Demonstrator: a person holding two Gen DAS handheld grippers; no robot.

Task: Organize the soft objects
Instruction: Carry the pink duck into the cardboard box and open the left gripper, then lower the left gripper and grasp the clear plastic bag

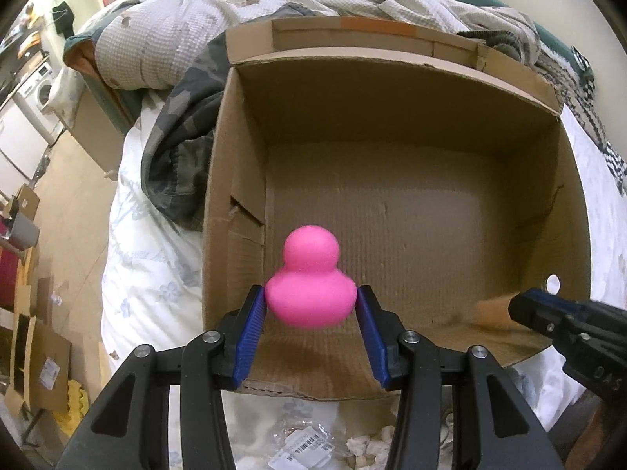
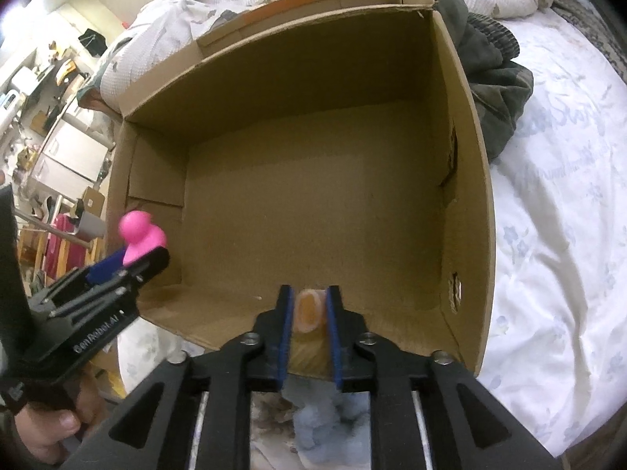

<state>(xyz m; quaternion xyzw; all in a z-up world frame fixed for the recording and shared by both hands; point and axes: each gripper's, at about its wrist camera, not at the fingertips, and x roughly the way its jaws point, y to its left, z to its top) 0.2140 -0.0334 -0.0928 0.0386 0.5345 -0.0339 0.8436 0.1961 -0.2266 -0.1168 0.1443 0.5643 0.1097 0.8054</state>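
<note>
Rumpled bed; beige floor; perhaps a washing machine.

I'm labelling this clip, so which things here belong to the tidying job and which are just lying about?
In the job:
- pink duck, held in the left tool
- tan soft object, held in the right tool
- cardboard box

Lying about:
- camouflage garment
- rumpled quilt
- washing machine

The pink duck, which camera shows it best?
The left wrist view. The duck sits centre frame, large and whole, pinched between the left tongs over the box. In the right wrist view the duck is small at the left edge, seen from the side and partly hidden by those tongs.
</note>
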